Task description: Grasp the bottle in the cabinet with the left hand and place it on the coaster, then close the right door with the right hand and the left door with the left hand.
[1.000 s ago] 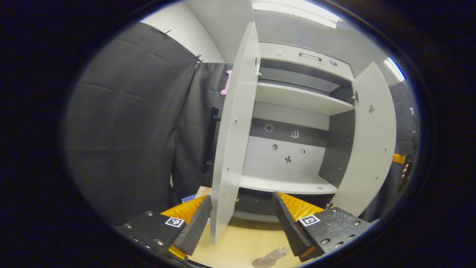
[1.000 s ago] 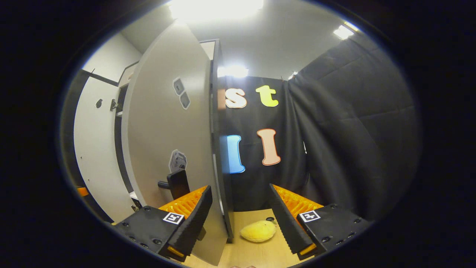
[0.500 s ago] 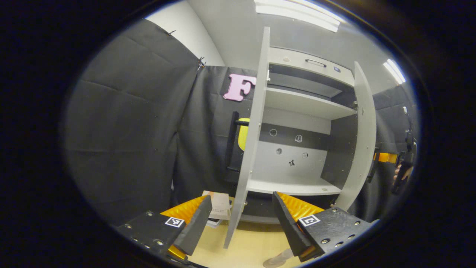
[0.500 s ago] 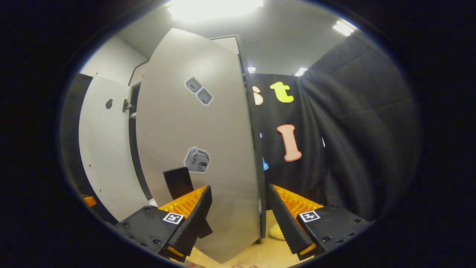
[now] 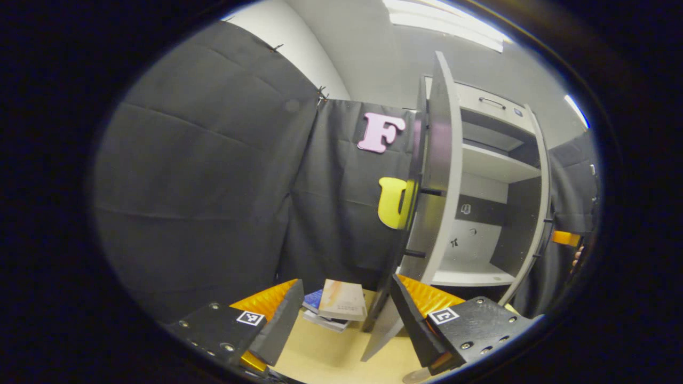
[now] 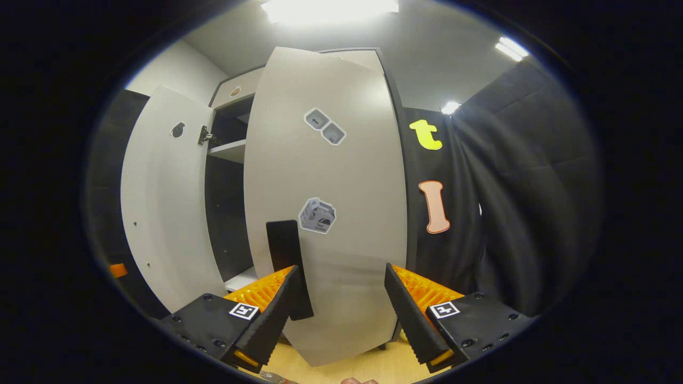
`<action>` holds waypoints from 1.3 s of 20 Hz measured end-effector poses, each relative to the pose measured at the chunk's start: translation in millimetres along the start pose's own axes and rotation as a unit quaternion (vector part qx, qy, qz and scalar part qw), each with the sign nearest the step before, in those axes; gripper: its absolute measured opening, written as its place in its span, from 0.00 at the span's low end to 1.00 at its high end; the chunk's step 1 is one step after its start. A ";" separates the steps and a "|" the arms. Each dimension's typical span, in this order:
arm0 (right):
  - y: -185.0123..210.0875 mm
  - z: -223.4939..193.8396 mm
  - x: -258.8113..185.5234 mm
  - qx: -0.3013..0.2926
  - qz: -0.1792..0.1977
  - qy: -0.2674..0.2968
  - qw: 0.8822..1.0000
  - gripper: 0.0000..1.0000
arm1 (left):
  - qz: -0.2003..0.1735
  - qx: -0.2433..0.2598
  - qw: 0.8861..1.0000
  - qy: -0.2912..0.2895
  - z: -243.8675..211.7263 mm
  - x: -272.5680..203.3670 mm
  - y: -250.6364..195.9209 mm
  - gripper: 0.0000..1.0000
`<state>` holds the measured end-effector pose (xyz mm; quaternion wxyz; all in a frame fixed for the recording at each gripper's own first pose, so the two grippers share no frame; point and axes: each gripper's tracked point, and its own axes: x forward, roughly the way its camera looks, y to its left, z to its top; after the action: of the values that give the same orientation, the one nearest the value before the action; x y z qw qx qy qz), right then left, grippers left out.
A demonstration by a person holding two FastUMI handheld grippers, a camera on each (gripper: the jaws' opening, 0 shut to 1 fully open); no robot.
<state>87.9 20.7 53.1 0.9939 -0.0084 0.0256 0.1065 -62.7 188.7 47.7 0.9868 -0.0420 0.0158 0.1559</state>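
Before cabinet [image 6: 227, 154]: right gripper [image 6: 341, 298] spread, empty, at right door [image 6: 325, 213], mid-closing; push flush next. Left gripper [image 5: 344, 309] spread, empty, beside left door [image 5: 435, 176].

Recording booth set up as mock household corner: black cloth walls [image 5: 213, 186] pinned around pale wooden worktop [image 5: 325, 354], grey cabinet [image 5: 480, 213] with shelves and sticker-dotted doors [image 6: 331, 213], stack of books [image 5: 339, 306], plain white ceiling with strip lights [image 6: 331, 8].
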 end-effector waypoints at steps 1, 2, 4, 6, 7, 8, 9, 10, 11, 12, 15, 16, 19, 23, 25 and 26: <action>-3.3 -3.7 -1.9 0.003 -0.005 0.004 1.000 1.00 | 0.006 0.004 1.000 -0.004 5.0 2.5 9.2 1.00; -6.8 -8.0 -5.2 0.007 -0.010 0.009 1.000 0.96 | 0.008 0.007 1.000 -0.006 9.3 3.6 16.5 1.00; -9.9 -17.4 -8.9 0.017 -0.018 0.021 0.999 0.93 | 0.008 0.012 1.000 -0.010 16.6 10.9 28.5 1.00; -10.5 -26.6 -12.3 0.022 -0.023 0.030 0.999 0.97 | 0.004 0.020 1.000 -0.012 25.7 22.0 36.2 1.00; -11.5 -30.6 -13.5 0.021 -0.027 0.033 0.999 0.97 | 0.002 0.021 1.000 -0.016 33.4 27.7 38.7 0.95; -12.6 -35.5 -16.0 0.017 -0.031 0.037 0.999 0.97 | -0.004 0.018 1.000 -0.022 42.2 32.8 39.3 0.95; -14.8 -39.9 -18.5 0.012 -0.034 0.042 0.998 0.97 | -0.018 0.009 0.999 -0.028 49.0 40.7 37.5 0.97; -16.8 -45.5 -22.3 0.007 -0.035 0.046 0.998 0.97 | -0.036 -0.002 0.999 -0.031 52.4 47.6 35.2 0.95; -18.8 -49.7 -25.8 0.002 -0.037 0.050 0.998 0.97 | -0.047 -0.012 0.998 -0.032 53.9 55.4 34.4 0.95; -20.9 -54.4 -29.2 -0.003 -0.040 0.054 0.998 0.97 | -0.057 -0.021 0.998 -0.033 56.1 63.0 36.0 0.95; -27.7 -64.8 -40.6 -0.011 -0.054 0.056 0.997 0.97 | -0.103 -0.041 0.994 -0.021 56.9 82.2 30.8 0.95; -28.7 -70.0 -43.7 -0.009 -0.058 0.058 0.997 0.97 | -0.116 -0.040 0.992 -0.017 57.9 89.7 23.8 0.95; -28.4 -84.6 -52.1 0.002 -0.064 0.071 0.995 0.97 | -0.155 -0.027 0.987 -0.012 67.5 114.7 -3.5 0.95; -33.6 -87.7 -59.9 0.016 -0.084 0.064 0.994 0.98 | -0.185 -0.004 0.983 -0.012 70.4 134.7 -31.3 0.95; -38.7 -92.7 -64.8 0.018 -0.094 0.065 0.993 0.97 | -0.194 -0.004 0.981 -0.010 67.4 136.1 -39.8 0.95; -43.1 -96.0 -67.0 0.020 -0.099 0.067 0.993 0.97 | -0.199 -0.003 0.980 -0.009 66.7 136.4 -45.4 1.00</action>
<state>26.9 -37.7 -38.7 0.9956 0.0014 0.0937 0.0062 82.2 193.3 111.6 0.9980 -0.0464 -0.0019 -0.0433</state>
